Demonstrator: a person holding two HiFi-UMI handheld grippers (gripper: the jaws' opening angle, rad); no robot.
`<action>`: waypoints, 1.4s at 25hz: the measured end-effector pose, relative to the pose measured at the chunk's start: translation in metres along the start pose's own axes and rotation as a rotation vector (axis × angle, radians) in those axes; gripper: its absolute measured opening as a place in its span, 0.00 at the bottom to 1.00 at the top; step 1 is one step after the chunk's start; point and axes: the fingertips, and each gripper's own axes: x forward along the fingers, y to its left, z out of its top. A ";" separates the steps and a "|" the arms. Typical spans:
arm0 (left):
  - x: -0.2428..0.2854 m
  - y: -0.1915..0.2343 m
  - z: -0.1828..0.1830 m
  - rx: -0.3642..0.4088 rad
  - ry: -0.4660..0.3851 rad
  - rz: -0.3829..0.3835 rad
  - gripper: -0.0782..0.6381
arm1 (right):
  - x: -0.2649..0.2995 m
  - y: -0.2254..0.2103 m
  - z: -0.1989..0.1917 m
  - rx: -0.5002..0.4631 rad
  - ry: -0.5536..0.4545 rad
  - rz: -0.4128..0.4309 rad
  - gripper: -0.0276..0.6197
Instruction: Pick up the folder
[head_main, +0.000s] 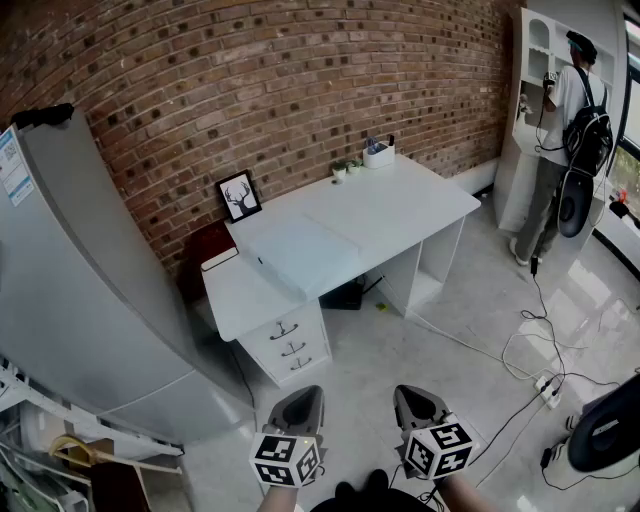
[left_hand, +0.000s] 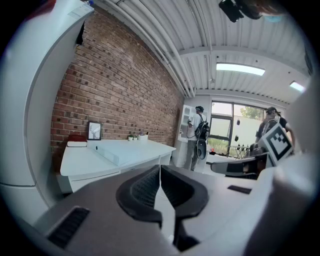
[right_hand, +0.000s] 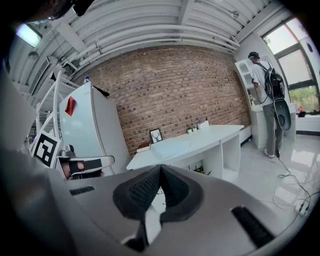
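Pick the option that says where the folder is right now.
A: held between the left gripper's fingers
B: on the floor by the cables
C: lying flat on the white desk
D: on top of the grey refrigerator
C: the head view shows the folder lying flat on the white desk, near the end that has the drawers.

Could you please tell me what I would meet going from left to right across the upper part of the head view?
grey fridge → picture frame → folder → pen holder → person with a backpack
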 end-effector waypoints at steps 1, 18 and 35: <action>0.003 -0.001 0.001 -0.003 -0.003 -0.001 0.13 | 0.000 -0.003 0.002 0.001 -0.004 -0.002 0.04; 0.040 -0.034 -0.009 -0.034 0.025 0.019 0.25 | -0.016 -0.079 0.010 0.096 -0.034 -0.060 0.25; 0.131 -0.008 0.011 -0.036 0.034 0.034 0.38 | 0.039 -0.134 0.034 0.192 -0.035 -0.049 0.41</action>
